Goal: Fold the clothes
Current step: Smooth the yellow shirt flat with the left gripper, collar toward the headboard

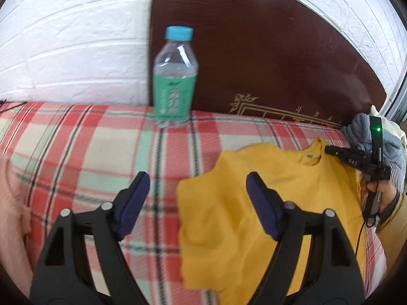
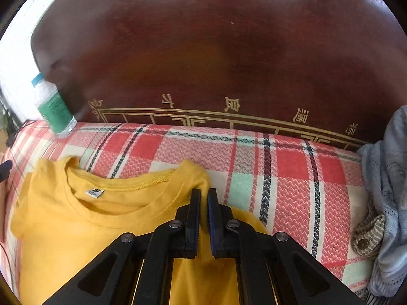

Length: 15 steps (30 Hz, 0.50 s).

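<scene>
A yellow T-shirt (image 1: 241, 203) lies on a red plaid blanket (image 1: 89, 152), collar toward the headboard. My left gripper (image 1: 197, 180) is open and empty, hovering above the shirt's left edge. In the right wrist view the shirt (image 2: 76, 228) shows its collar and a white label (image 2: 95, 192). My right gripper (image 2: 204, 194) is shut on the shirt's right shoulder, next to the collar. The right gripper also shows at the far right of the left wrist view (image 1: 328, 149).
A water bottle (image 1: 175, 78) with a green label and blue cap stands on the blanket by the dark wooden headboard (image 1: 267, 50); it also shows at the left of the right wrist view (image 2: 52, 106). A heap of blue and striped clothes (image 2: 386, 203) lies at the right.
</scene>
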Available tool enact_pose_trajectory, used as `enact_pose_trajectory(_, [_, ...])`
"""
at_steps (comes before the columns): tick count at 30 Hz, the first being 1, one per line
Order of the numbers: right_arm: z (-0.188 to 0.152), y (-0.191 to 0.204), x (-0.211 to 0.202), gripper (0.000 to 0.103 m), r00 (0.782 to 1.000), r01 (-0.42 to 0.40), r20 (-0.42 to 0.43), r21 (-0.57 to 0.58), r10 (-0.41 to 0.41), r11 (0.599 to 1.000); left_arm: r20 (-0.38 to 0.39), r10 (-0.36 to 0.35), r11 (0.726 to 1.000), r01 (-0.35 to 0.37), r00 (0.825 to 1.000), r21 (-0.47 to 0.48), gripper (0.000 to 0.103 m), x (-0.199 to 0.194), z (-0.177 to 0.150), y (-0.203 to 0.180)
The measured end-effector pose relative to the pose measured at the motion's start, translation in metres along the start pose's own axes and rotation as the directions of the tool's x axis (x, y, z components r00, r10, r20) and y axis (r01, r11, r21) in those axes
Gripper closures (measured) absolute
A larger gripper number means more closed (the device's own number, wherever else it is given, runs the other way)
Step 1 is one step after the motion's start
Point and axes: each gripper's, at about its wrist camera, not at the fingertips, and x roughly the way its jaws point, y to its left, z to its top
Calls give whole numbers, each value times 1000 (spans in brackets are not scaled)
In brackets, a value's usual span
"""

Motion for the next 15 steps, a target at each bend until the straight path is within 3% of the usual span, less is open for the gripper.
enact_pose_trajectory(2, [-4,1,-12,79,1000,3,11,10,-3,1000,-46,-10,1000,9,999,-28,23,0,-15,11])
enact_pose_trajectory(4, [-9,2,-28,72,999,-17,39,27,16,999,-95,-20,999,15,995,-50,23,4,-31,19])
enact_pose_trajectory(5, [-12,2,-37,63,998,-27,52,32,26,999,-106,-18,999,13,994,-43,23,7,-38,19])
enact_pose_trajectory(10, [-33,14,-88,61,990,-94,106,14,92,995,-119,-11,999,4,993,-54,23,26,-47,8])
enact_pose_trajectory(11, [-39,16,-98,61,988,-110,113,10,108,994,-113,9,998,-16,994,-56,28,28,-46,6])
enact_pose_trajectory(13, [-52,19,-117,59,983,-141,120,4,140,990,-98,31,998,-37,995,-60,58,32,-42,-1])
enact_pose_trajectory(14, [-58,19,-128,58,981,-150,126,2,148,989,-102,39,997,-46,994,-61,83,34,-40,-4])
enact_pose_trajectory(15, [-63,17,-139,58,980,-152,130,0,151,988,-109,47,996,-55,993,-70,89,34,-38,-5])
